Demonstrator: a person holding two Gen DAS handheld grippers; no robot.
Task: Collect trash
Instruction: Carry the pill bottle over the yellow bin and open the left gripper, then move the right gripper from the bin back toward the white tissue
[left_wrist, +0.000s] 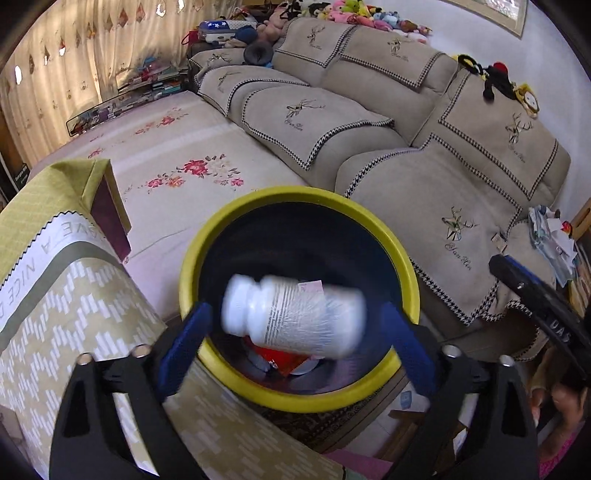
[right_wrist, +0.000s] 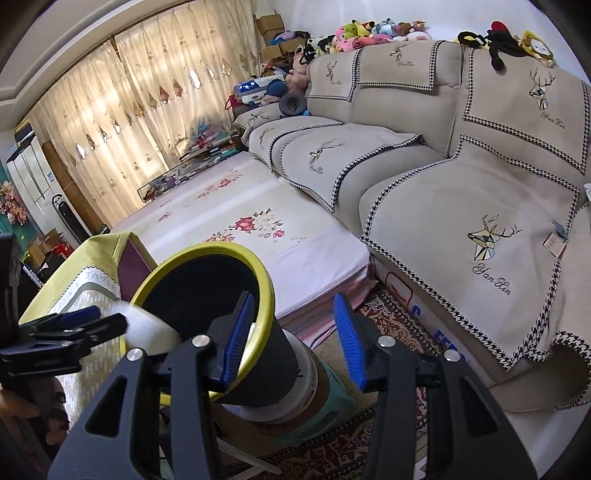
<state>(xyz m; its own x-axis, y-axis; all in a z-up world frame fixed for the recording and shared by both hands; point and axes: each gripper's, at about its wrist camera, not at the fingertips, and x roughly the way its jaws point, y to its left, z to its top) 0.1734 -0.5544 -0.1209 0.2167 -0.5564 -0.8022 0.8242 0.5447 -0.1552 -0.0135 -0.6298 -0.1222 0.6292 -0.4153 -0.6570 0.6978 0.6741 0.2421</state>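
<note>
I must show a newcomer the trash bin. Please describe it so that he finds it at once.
Look at the beige sofa, then at the floor in front of it. There stands a round bin beside the green-clothed table. Its bright yellow rim and dark body set it apart.

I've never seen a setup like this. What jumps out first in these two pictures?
A blurred white pill bottle hangs between the open blue-padded left tongs, right over the mouth of a yellow-rimmed black trash bin with a red wrapper at its bottom. Behind it runs a long beige sofa with deer embroidery, and plush toys crowd its back.
</note>
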